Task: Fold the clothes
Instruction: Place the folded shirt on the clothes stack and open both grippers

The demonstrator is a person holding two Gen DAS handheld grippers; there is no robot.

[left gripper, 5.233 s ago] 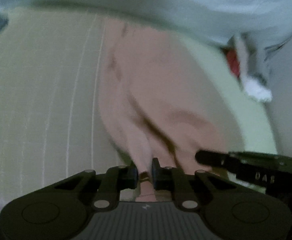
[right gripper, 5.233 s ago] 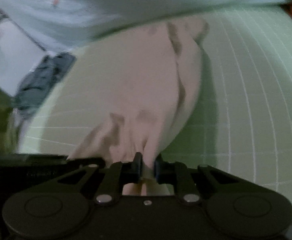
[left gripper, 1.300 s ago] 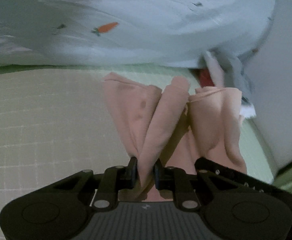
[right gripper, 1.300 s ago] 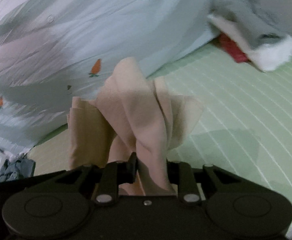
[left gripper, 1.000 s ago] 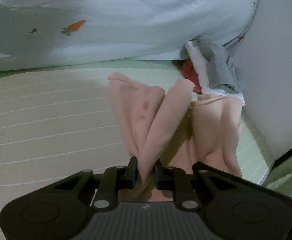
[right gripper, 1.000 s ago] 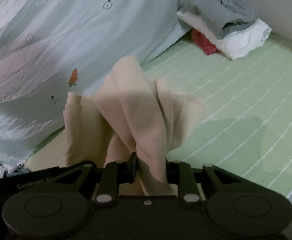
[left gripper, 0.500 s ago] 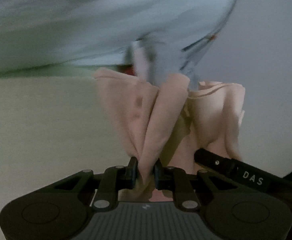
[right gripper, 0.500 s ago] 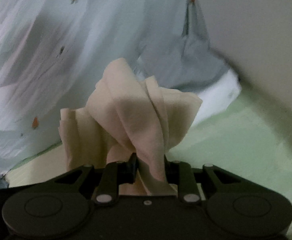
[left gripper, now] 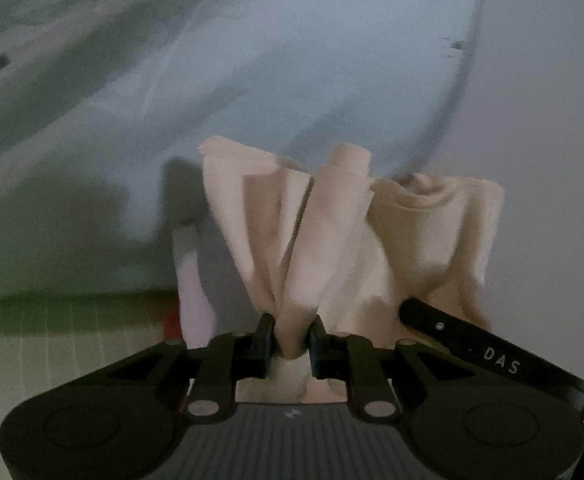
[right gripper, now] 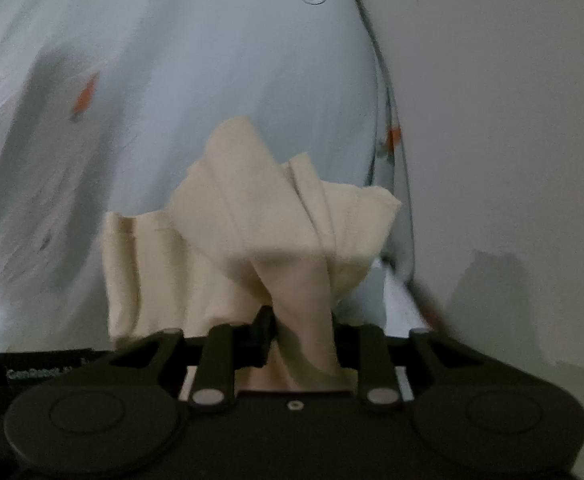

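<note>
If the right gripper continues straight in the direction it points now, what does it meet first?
Probably the pale blue sheet behind the beige garment bunched between the opening jaws of the right gripper. Blur hides its distance.

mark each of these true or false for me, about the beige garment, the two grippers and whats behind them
1. The beige garment has cloth between the jaws of the left gripper. True; those jaws are opening.
2. The right gripper is empty. False: a bunch of the same garment sits between its jaws, which are opening too.
3. The garment lies spread flat on the green mat. False: it is bunched up in folds ahead of both grippers.
4. A pale blue sheet with small orange prints fills the background. True.
5. The right gripper shows in the left wrist view. True: its dark body enters from the right.
</note>
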